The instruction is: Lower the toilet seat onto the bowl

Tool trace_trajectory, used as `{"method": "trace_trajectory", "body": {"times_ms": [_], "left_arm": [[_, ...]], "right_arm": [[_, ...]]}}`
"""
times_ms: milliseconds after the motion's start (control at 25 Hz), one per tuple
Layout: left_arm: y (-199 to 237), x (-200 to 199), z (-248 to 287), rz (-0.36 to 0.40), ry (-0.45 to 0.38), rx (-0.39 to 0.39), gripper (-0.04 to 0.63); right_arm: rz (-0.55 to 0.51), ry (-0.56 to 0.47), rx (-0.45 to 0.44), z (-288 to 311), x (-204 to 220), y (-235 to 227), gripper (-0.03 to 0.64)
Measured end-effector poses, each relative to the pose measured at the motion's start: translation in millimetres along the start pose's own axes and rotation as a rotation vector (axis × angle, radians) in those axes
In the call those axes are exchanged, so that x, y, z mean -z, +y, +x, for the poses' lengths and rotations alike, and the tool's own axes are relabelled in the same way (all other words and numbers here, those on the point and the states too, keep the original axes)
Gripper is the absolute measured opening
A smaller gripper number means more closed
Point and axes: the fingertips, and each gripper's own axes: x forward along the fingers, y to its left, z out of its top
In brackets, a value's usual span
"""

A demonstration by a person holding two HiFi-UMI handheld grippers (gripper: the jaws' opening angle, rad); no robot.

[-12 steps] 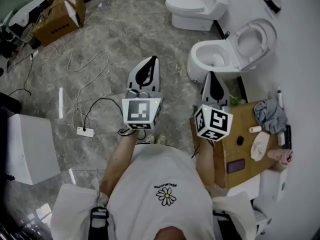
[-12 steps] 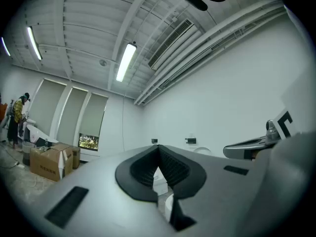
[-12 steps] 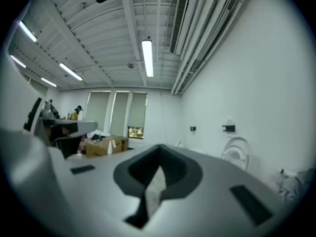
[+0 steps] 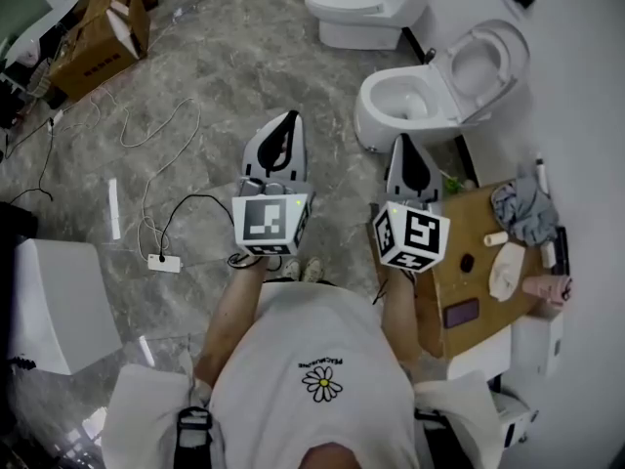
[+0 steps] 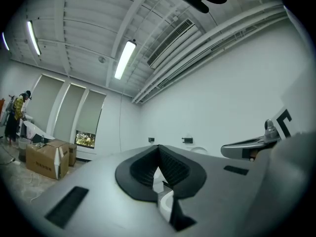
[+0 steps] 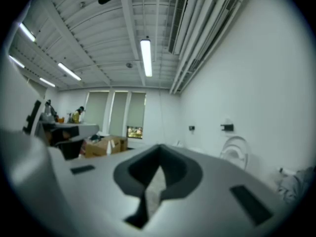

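Observation:
The white toilet bowl (image 4: 405, 106) stands at the upper right of the head view, its seat and lid (image 4: 485, 64) raised against the wall. In the right gripper view the raised seat (image 6: 236, 151) shows as an upright ring at the right. My left gripper (image 4: 290, 117) is held level over the floor, left of the bowl, jaws shut on nothing. My right gripper (image 4: 406, 143) is shut and empty too, its tip just short of the bowl's near side. Both gripper views show the dark pads (image 5: 170, 164) (image 6: 170, 169) closed together.
A second toilet (image 4: 361, 8) with its lid down stands further back. A wooden table (image 4: 459, 252) at my right carries a grey cloth (image 4: 522, 208) and small items. Cardboard boxes (image 4: 103, 27), cables (image 4: 161, 130), a power strip (image 4: 163, 262) and a white box (image 4: 49, 301) lie to the left.
The whole head view has slid slightly up and left. Both grippers keep their stance before the toilet and stay shut.

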Motion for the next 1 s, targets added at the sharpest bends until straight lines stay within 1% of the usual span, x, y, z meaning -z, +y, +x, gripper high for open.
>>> {"method": "trace_trajectory", "body": {"times_ms": [120, 200, 320, 480, 640, 760, 1000], "left_arm": [[0.3, 1.2, 1.3, -0.023, 0.002, 0.001, 0.025], [-1.5, 3.4, 3.5, -0.035, 0.004, 0.001, 0.025], [-8.7, 7.9, 9.7, -0.031, 0.008, 0.006, 0.025], [-22.2, 10.7, 17.0, -0.021, 0.002, 0.02, 0.025], [-32.1, 10.8, 25.2, -0.014, -0.017, 0.024, 0.025], [-35.3, 13.8, 31.1, -0.015, -0.015, 0.021, 0.025], [-35.2, 26.0, 56.7, -0.054, -0.016, 0.028, 0.025]], "right_arm": [[0.034, -0.02, -0.016, -1.6, -1.0, -0.2, 0.029], [0.028, -0.015, -0.017, -2.5, 1.1, -3.0, 0.029], [0.005, -0.002, -0.015, -2.6, 5.2, -9.9, 0.029], [0.004, -0.008, -0.023, -3.8, 7.2, -20.4, 0.031], [0.018, -0.023, 0.001, -3.0, 8.8, -39.1, 0.031], [0.027, -0.015, 0.02, -2.3, 13.8, -50.3, 0.031], [0.03, -0.013, 0.044, 10.3, 19.6, -70.4, 0.031]]}}
